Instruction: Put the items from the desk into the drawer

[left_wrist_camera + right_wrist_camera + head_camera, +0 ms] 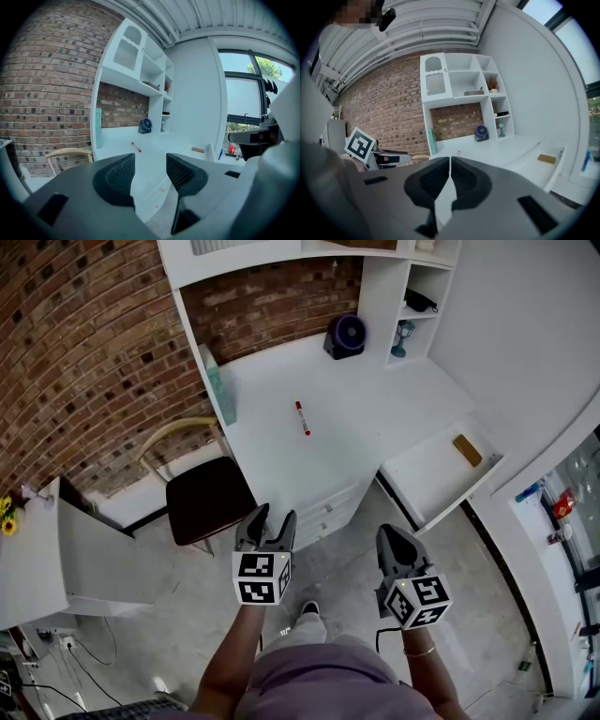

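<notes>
- Nearest the person, above the floor and well short of the furniture, the left claw hangs with its jaws apart and nothing between them.
- Beside it, the right claw has its jaws pressed together on nothing, so neither claw carries an item.
- Just past the left claw stands a dark-seated chair.
- Further on, at the right, the drawer is pulled out, and a flat tan block lies in its far end. That part of the job looks done.
- Out on the white worktop lies a red marker, alone near the middle and well apart from both claws. It looks like the next thing to fetch.
- Farthest back, a dark round fan sits against the brick wall, and a teal upright piece stands at the left edge. Whether these are meant for the drawer I cannot tell.
- By my reckoning the task is partway along, with at least the marker left.
</notes>
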Motion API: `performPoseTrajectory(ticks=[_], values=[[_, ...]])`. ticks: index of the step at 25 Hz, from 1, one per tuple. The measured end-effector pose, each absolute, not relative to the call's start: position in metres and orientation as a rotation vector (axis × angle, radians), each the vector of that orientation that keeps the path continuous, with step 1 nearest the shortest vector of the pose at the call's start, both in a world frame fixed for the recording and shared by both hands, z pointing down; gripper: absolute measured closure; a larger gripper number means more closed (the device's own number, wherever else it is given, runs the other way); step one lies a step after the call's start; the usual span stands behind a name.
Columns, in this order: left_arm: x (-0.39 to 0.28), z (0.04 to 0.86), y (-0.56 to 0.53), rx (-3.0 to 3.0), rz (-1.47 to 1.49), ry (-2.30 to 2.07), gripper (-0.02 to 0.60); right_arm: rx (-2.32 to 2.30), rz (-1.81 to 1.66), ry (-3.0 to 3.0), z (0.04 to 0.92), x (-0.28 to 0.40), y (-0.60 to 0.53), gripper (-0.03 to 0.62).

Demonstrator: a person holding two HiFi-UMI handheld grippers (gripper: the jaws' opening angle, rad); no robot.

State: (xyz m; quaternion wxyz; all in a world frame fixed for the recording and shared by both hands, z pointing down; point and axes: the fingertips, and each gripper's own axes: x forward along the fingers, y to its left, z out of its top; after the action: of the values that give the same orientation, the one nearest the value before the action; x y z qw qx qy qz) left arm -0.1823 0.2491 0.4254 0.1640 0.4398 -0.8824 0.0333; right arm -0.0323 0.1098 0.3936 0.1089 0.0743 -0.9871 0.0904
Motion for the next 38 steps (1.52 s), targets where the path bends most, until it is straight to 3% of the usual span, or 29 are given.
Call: performPoseTrajectory(ticks=[38], values=[[-0.366,0.497,0.088,1.070,0.215,-2.422,0.399,0.121,0.346,-2.860,0.415,-0.199,-0.046,0.588]])
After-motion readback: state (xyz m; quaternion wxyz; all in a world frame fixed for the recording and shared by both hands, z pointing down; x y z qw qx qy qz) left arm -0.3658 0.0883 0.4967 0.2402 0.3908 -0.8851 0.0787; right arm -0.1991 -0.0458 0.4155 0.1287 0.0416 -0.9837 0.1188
